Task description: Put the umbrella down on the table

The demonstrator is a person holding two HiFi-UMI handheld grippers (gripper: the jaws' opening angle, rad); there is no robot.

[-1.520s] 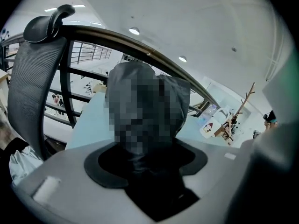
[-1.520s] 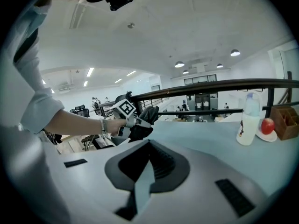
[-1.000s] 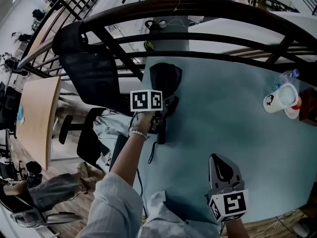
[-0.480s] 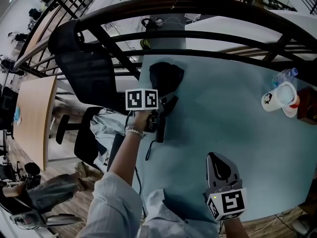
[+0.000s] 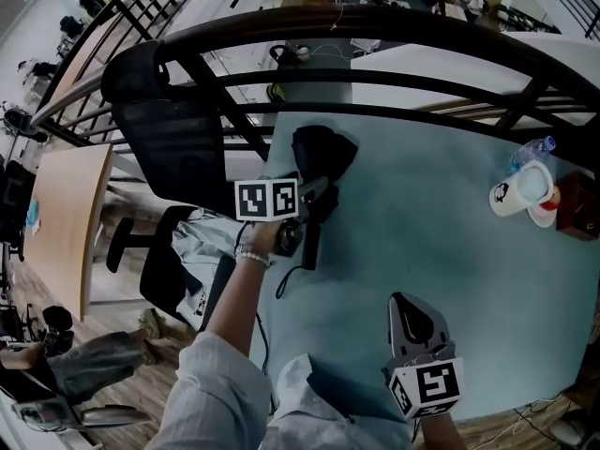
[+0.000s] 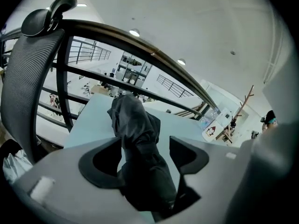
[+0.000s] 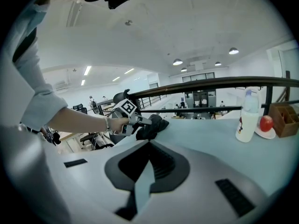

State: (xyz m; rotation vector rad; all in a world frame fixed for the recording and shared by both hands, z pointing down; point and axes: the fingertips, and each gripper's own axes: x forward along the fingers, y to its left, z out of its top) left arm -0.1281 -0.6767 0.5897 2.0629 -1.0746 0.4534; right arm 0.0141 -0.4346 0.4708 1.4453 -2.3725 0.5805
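The folded black umbrella (image 5: pixel 321 153) lies on the pale blue table (image 5: pixel 422 214) near its far left corner, handle toward me. My left gripper (image 5: pixel 314 193) hovers just over its handle end, jaws opening. In the left gripper view the umbrella (image 6: pixel 140 139) runs between the jaws of that gripper (image 6: pixel 145 144), with a gap on the right side and no pad pressing. My right gripper (image 5: pixel 410 301) rests low over the near table edge, jaws together with nothing in them. From the right gripper view (image 7: pixel 149 146) the umbrella (image 7: pixel 153 124) and left gripper (image 7: pixel 139 120) sit far left.
A white bottle (image 5: pixel 514 187), a clear water bottle (image 5: pixel 537 146), a red fruit on a saucer (image 5: pixel 560 197) and a brown box (image 5: pixel 581 204) stand at the table's right end. A black office chair (image 5: pixel 169 129) and a dark curved railing (image 5: pixel 375 26) border the far side.
The left gripper has risen slightly above the umbrella and its jaws have spread. The umbrella stays lying on the table. The right gripper has kept still.
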